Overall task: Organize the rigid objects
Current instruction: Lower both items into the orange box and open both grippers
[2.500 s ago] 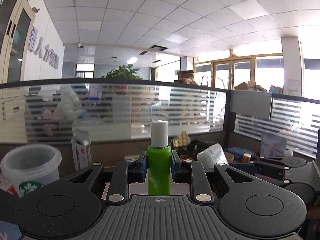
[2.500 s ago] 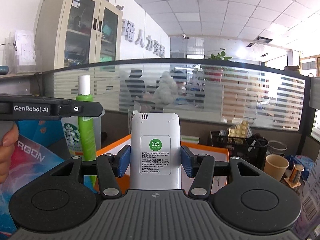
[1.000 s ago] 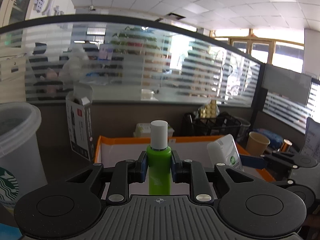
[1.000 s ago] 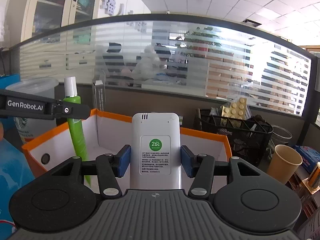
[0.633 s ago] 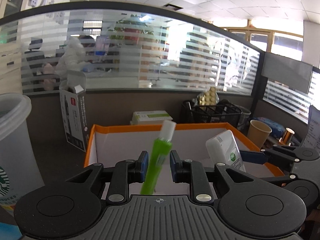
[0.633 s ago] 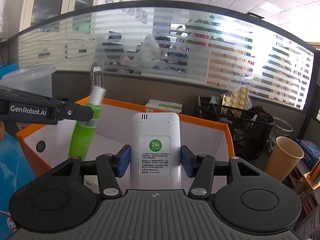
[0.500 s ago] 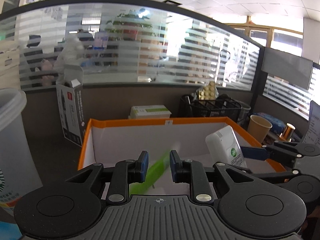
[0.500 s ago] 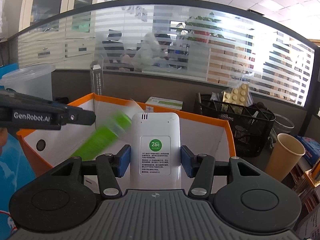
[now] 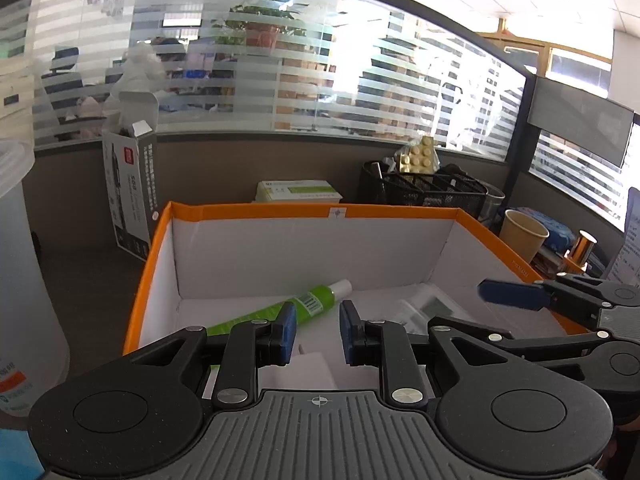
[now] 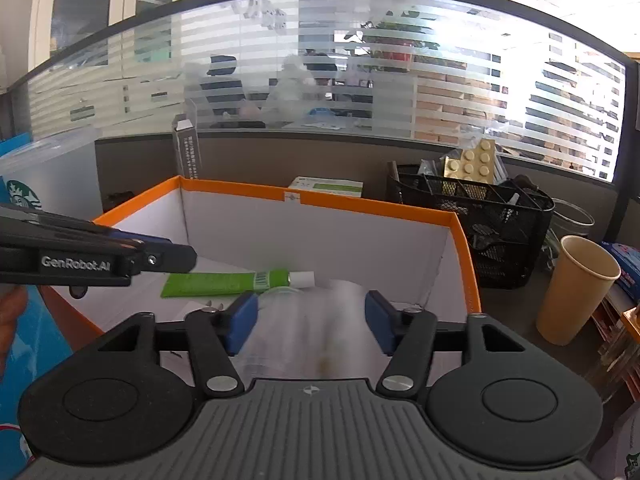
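A green tube with a white cap [image 9: 280,312] lies flat on the white floor of the orange-rimmed box [image 9: 312,211], just beyond my left gripper [image 9: 318,330]. That gripper's blue pads stand a little apart with nothing between them. In the right wrist view the tube [image 10: 224,282] lies across the box [image 10: 360,204] floor. My right gripper [image 10: 311,322] is over the box and its jaws are opening. The white remote [image 10: 296,344] is a blur slipping down between them, clear of the pads. From the left wrist view the remote [image 9: 430,306] shows blurred on the box floor.
A black mesh basket [image 10: 480,216] and a paper cup [image 10: 580,284] stand right of the box. A green-white carton [image 9: 298,192] sits behind it, and a black carton [image 9: 130,192] at back left. A big plastic Starbucks cup [image 10: 48,184] is on the left.
The green tube tipped out of my left gripper and fell flat into the box. My right gripper's jaws widened and the white remote dropped out of them. Both grippers sank toward the box.
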A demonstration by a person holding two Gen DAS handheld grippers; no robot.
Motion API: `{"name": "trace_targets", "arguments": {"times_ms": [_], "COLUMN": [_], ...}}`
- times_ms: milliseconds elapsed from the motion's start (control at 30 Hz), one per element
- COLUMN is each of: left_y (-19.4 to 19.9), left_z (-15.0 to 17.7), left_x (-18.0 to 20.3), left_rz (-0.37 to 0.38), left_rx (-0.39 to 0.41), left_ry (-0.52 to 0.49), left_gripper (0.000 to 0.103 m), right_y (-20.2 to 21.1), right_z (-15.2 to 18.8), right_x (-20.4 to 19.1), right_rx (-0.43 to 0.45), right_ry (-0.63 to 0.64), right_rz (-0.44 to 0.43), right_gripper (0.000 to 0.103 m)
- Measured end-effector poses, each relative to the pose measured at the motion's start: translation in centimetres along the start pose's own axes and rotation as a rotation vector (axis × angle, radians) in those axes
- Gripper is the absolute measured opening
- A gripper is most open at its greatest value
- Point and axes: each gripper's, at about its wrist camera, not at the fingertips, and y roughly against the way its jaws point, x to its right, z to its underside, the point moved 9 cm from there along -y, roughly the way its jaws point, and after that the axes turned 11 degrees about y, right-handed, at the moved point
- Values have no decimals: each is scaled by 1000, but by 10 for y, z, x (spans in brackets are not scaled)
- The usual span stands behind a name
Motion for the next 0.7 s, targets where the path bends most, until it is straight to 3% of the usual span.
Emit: {"name": "trace_targets", "arguments": {"times_ms": [67, 267, 333, 400, 500, 667, 700], "left_y": [3, 20, 30, 45, 71, 99, 105], "left_z": [-1, -8, -13, -19, -25, -22, -21], "left_x": [3, 13, 17, 23, 34, 46, 47], "left_rz": [5, 20, 28, 38, 46, 56, 55], "left_rx": [7, 50, 74, 117, 188, 232, 240], "left_ry": [-4, -17, -14, -16, -43, -49, -49], "left_gripper": [22, 25, 30, 52, 72, 96, 96], "right_y": [2, 17, 22, 28, 39, 62, 65], "right_z": [-1, -13, -18, -21, -24, -23, -22], "right_x": [3, 6, 7, 7, 9, 7, 7], "right_rx": [15, 85, 110, 127, 152, 186, 186], "right_ry": [-6, 7, 6, 2, -14, -42, -46], "right_rz": [22, 64, 73, 78, 89, 102, 103], "right_gripper": [83, 82, 82, 82, 82, 82, 82]}}
